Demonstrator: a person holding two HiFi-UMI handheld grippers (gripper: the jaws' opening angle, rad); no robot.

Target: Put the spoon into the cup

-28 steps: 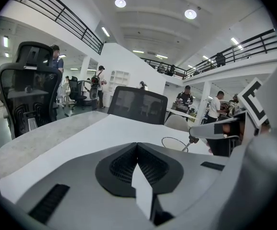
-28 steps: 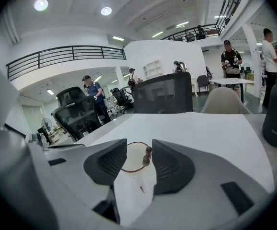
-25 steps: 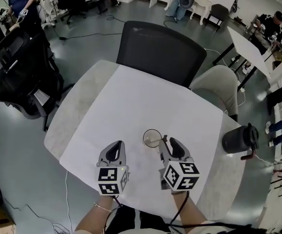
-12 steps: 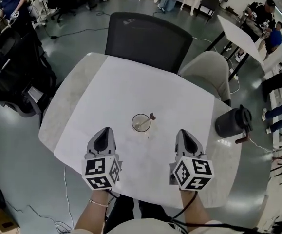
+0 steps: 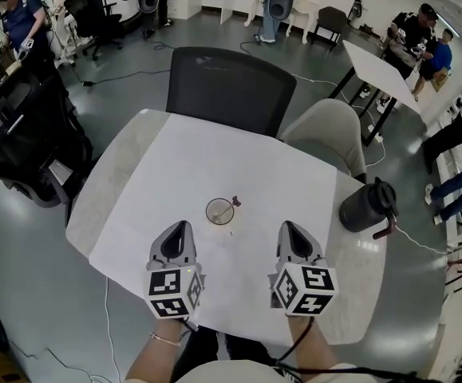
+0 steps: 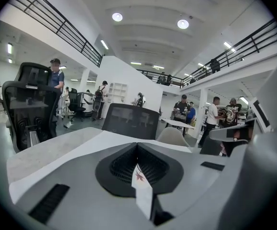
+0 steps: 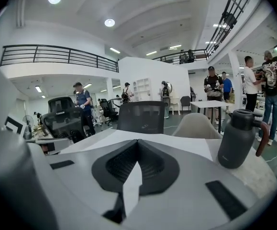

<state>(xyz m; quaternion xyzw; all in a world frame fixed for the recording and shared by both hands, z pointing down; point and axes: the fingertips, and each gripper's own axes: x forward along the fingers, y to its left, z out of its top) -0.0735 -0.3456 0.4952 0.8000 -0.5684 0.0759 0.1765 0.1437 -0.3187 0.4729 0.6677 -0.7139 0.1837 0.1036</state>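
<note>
Spoon (image 5: 232,203) position: it stands in the clear cup (image 5: 215,213), with its handle leaning over the rim on the side toward the right gripper and ending in a small dark ornament. We find the cup on the white table (image 5: 215,146), ahead of both sets of fingertips and apart from them, between the lines along which the two grippers point and somewhat nearer the left one. We hold the left gripper (image 5: 180,227) over the near part of the table; its fingers are pressed together at the tips, with nothing between them. The right gripper (image 5: 287,227) is held beside it (the two are level with each other in the head view), and its fingers are likewise together and empty. A black jug (image 5: 363,207) stands to the right of the right fingertips, near the table edge, touching neither gripper.
</note>
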